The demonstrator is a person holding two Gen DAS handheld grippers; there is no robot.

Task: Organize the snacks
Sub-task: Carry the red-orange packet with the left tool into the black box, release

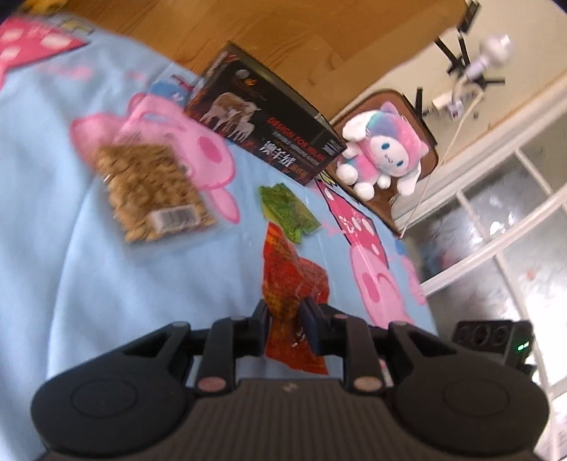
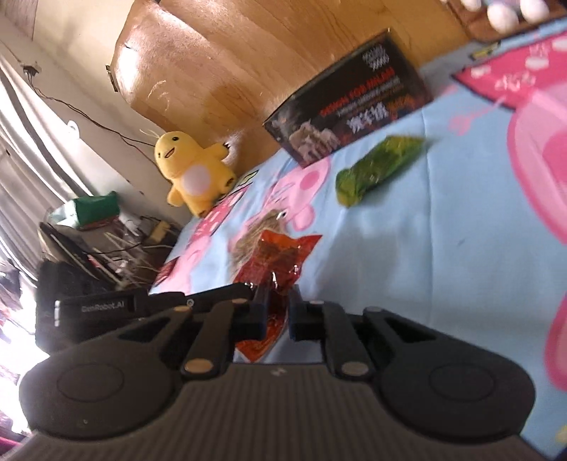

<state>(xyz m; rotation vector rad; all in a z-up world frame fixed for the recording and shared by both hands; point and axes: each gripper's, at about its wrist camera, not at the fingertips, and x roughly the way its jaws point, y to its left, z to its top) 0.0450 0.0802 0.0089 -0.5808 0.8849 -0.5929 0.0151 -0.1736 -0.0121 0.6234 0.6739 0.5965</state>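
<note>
A red snack packet (image 1: 294,283) lies on the light blue cartoon bedsheet (image 1: 71,283). My left gripper (image 1: 286,312) is shut on its near end. The same packet (image 2: 276,262) shows in the right wrist view, where my right gripper (image 2: 277,301) is shut on its other end. A green snack packet (image 1: 287,212) lies just beyond the red one; it also shows in the right wrist view (image 2: 379,170). A clear bag of brown nuts (image 1: 152,191) lies to the left. A black box (image 1: 265,124) stands at the bed's far edge; it also shows in the right wrist view (image 2: 351,103).
A wooden headboard (image 1: 265,32) rises behind the box. A pink and white plush toy (image 1: 382,152) sits on a brown stool at the right. A yellow plush toy (image 2: 195,170) stands by the bed's corner, with cluttered items (image 2: 92,230) beside it.
</note>
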